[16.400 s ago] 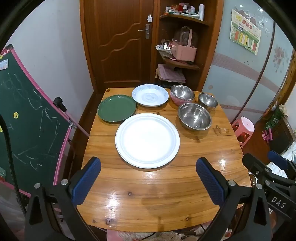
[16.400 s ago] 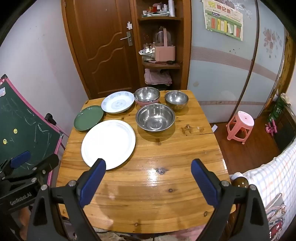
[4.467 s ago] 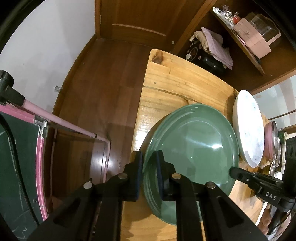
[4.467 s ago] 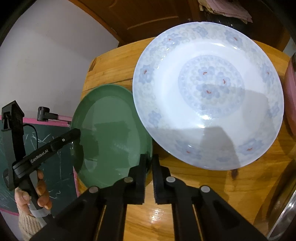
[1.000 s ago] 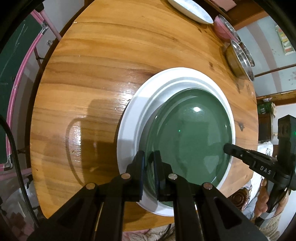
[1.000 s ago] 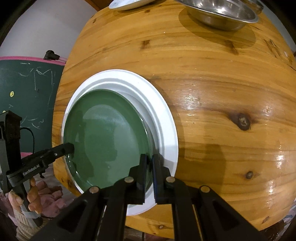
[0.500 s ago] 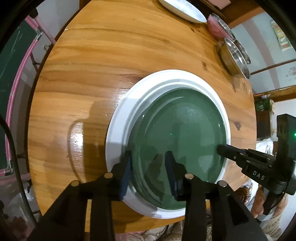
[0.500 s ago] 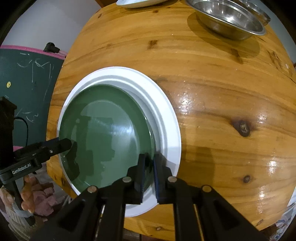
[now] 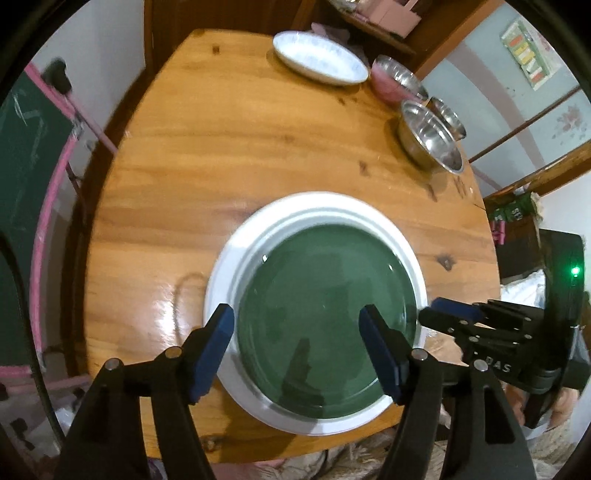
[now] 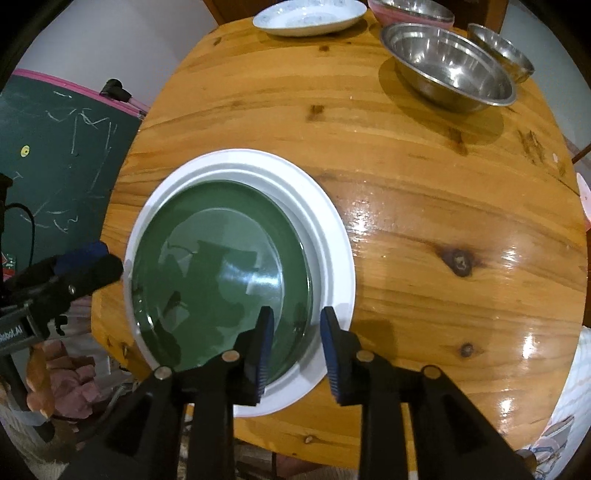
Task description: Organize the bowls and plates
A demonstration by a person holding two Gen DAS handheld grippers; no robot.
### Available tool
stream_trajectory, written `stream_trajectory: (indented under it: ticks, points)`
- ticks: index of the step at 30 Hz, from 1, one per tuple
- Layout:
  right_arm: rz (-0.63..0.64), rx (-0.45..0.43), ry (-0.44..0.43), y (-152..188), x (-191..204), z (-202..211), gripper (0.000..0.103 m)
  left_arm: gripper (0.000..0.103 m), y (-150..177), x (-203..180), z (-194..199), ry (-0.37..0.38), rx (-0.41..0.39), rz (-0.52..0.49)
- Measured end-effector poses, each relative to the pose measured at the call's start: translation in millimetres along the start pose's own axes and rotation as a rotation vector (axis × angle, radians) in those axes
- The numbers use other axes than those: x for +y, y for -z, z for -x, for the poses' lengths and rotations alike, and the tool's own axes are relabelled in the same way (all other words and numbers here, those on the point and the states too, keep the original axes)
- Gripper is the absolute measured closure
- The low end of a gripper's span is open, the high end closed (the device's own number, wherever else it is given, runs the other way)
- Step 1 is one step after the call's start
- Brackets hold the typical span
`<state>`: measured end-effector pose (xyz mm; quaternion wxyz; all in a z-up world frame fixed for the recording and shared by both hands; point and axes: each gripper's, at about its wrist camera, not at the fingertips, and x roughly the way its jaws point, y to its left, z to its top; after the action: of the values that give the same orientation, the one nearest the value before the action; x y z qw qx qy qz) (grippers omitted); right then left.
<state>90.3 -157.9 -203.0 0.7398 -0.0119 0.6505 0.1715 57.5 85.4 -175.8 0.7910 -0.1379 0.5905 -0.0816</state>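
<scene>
With the green plate nested in the white plate at lower centre, the left gripper spread wide and the right gripper partly parted, the stiff, glossy, breakable floral plate at top is best pinched by its rim.

Home dining room, wooden table, chalkboard, shelf
</scene>
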Motion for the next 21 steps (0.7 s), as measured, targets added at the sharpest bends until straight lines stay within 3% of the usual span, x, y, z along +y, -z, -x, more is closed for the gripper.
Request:
stream_trajectory:
  ticks: [9,17,21]
  points:
    - [0.037,-0.097,-0.023,-8,1,59,0.077,0.034,-24,-34,68,-0.071,-0.189,-0.13]
    - [0.09,-0.292,0.013,-56,1,156,0.077,0.034,-101,-68,149,-0.16,-0.397,-0.219]
    - [0.086,-0.373,0.029,-91,-5,197,0.077,0.034,-144,-76,168,-0.156,-0.442,-0.206]
